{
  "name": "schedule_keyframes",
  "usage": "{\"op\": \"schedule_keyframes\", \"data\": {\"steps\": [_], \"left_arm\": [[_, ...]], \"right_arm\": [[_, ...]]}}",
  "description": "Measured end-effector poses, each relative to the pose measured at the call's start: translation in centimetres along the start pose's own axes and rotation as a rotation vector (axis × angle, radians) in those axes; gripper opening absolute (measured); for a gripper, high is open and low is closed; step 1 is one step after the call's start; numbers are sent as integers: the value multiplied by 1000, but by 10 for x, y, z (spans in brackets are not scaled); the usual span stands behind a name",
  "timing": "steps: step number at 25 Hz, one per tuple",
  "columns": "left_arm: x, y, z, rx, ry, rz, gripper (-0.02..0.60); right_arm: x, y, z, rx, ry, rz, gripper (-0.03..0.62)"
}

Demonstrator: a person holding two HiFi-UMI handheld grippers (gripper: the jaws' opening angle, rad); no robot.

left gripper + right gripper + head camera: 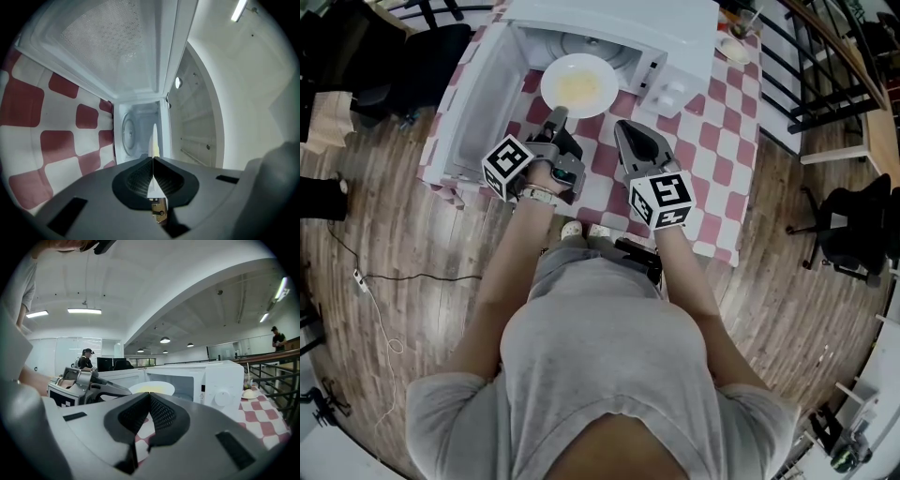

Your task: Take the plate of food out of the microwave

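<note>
A white plate [579, 86] of yellow food hangs level just in front of the white microwave's [675, 37] open cavity. My left gripper [558, 114] is shut on the plate's near rim. In the left gripper view the plate [154, 140] shows edge-on as a thin white sliver between the closed jaws, with the cavity [140, 129] behind it. My right gripper [622, 127] hovers over the checked tablecloth to the right of the plate, shut with nothing in it. From the right gripper view the plate [152, 388] sits just past the jaws, in front of the microwave [220, 380].
The microwave door [473, 103] stands swung open at the left. A small dish [734, 49] sits at the table's back right. A black railing [825, 66] and an office chair [853, 225] are at the right. The red-and-white tablecloth [722, 159] covers the table.
</note>
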State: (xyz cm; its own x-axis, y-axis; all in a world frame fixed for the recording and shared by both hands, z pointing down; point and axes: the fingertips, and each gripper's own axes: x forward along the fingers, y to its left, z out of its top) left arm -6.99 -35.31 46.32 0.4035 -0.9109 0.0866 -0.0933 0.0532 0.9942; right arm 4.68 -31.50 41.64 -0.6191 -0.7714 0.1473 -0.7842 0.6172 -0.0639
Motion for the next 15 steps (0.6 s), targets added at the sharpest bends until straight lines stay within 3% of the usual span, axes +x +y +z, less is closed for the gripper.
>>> {"op": "schedule_keyframes", "data": {"steps": [15], "left_arm": [[-20,-37,-5,-3,4,-23,7]], "right_arm": [[-7,0,32,-72,-38,-39,26]]}}
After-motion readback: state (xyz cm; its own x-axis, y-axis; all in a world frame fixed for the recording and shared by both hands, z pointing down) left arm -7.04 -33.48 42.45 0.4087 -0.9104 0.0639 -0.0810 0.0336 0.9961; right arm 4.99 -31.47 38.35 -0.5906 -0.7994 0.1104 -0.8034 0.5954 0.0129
